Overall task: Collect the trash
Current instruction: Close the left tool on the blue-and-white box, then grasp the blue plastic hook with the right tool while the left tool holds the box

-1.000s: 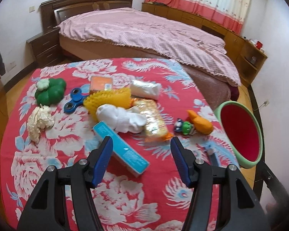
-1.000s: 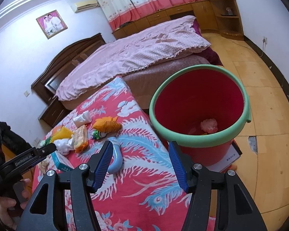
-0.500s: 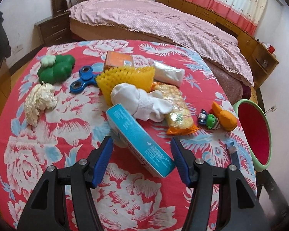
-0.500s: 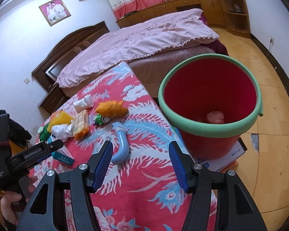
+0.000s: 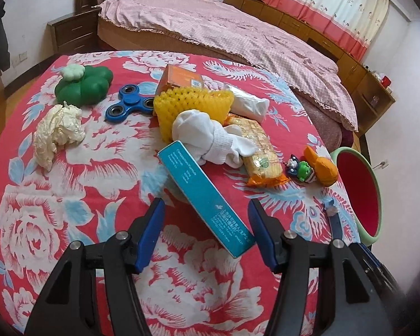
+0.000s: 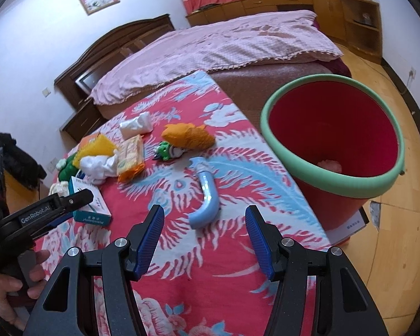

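A long teal box (image 5: pixel 207 201) lies slantwise on the red flowered tablecloth (image 5: pixel 42 224), its near end between the open fingers of my left gripper (image 5: pixel 205 229), untouched. Behind it sit a white sock bundle (image 5: pixel 210 137), yellow foam net (image 5: pixel 193 106), snack packet (image 5: pixel 260 151) and crumpled cream paper (image 5: pixel 56 131). My right gripper (image 6: pixel 204 235) is open above the cloth, just short of a light blue curved tube (image 6: pixel 207 196). To its right stands a red bucket with a green rim (image 6: pixel 333 128), a pink scrap inside. The teal box (image 6: pixel 89 204) and left gripper also show at the right wrist view's left edge.
A green clover toy (image 5: pixel 84 84), blue fidget spinner (image 5: pixel 128 102), orange box (image 5: pixel 182 79), white wrapped packet (image 5: pixel 249 102), small green figure (image 5: pixel 302 169) and orange toy (image 5: pixel 322 165) lie on the table. A bed (image 5: pixel 224 28) stands behind. A hand (image 6: pixel 11 288) holds the left gripper.
My left gripper came forward and down until the teal box's near end lay between its fingers. My right gripper swung left from the bucket toward the blue tube. Both stayed open.
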